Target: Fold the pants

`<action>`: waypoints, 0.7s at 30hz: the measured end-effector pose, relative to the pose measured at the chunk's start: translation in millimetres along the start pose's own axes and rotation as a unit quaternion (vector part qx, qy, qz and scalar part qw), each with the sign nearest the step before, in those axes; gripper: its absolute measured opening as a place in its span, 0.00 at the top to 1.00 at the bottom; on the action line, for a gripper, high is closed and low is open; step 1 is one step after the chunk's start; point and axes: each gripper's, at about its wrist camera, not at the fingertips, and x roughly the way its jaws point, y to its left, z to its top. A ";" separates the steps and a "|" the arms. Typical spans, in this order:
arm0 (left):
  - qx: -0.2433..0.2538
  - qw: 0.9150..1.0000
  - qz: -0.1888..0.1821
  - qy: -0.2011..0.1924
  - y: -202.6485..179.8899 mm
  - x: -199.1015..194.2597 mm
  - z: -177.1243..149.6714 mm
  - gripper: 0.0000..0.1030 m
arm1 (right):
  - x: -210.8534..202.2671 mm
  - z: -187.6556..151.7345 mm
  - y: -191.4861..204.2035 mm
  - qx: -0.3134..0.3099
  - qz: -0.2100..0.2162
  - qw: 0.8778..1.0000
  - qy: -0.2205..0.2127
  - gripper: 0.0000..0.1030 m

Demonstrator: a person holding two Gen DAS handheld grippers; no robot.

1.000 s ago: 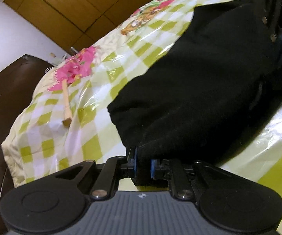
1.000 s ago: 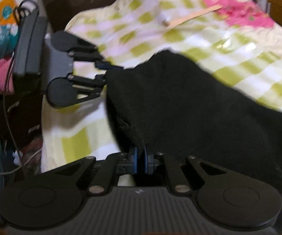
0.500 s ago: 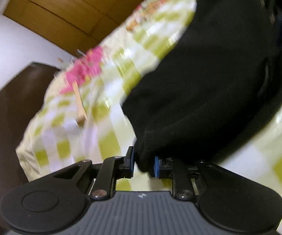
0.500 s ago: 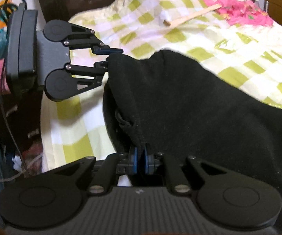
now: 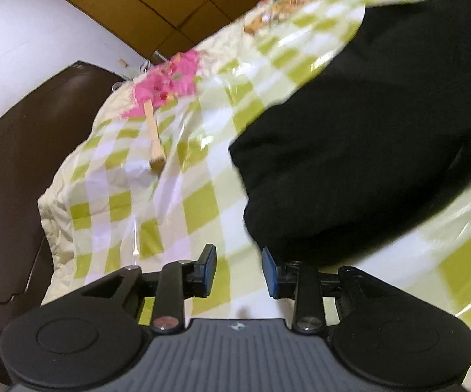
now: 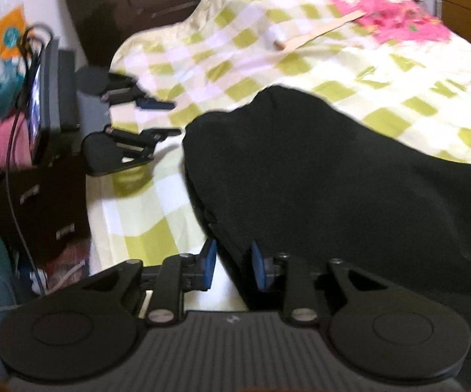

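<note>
Black fabric pants [image 6: 317,176] lie folded on the green-and-white checked plastic table cover [image 5: 183,202]. Left gripper [image 5: 238,269] spread, clear of cloth. Right gripper [image 6: 230,266] spread; the hem apparently sits loosely between its pads, blurred.

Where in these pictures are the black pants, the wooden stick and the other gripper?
black pants [image 6: 317,176]: right wrist view, middle of the folded dark cloth.
wooden stick [image 5: 153,137]: left wrist view, midway along its shaft on the checked cover.
left gripper [image 6: 170,119]: right wrist view, between its fingertips, jaws apart.
</note>
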 end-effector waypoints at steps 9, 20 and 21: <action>-0.036 0.983 -0.160 -0.083 -52.3 -39.6 90.5 0.55 | -84.4 -35.2 -74.4 0.090 -0.086 0.992 -0.015 0.70; 0.074 0.950 -0.274 -0.127 -190.7 -51.1 178.0 0.53 | -158.4 -121.0 -167.2 0.211 -0.146 0.967 -0.006 0.66; 0.091 0.951 -0.266 -0.128 -199.0 -51.9 180.9 0.53 | -159.4 -128.4 -170.9 0.217 -0.147 0.965 -0.011 0.66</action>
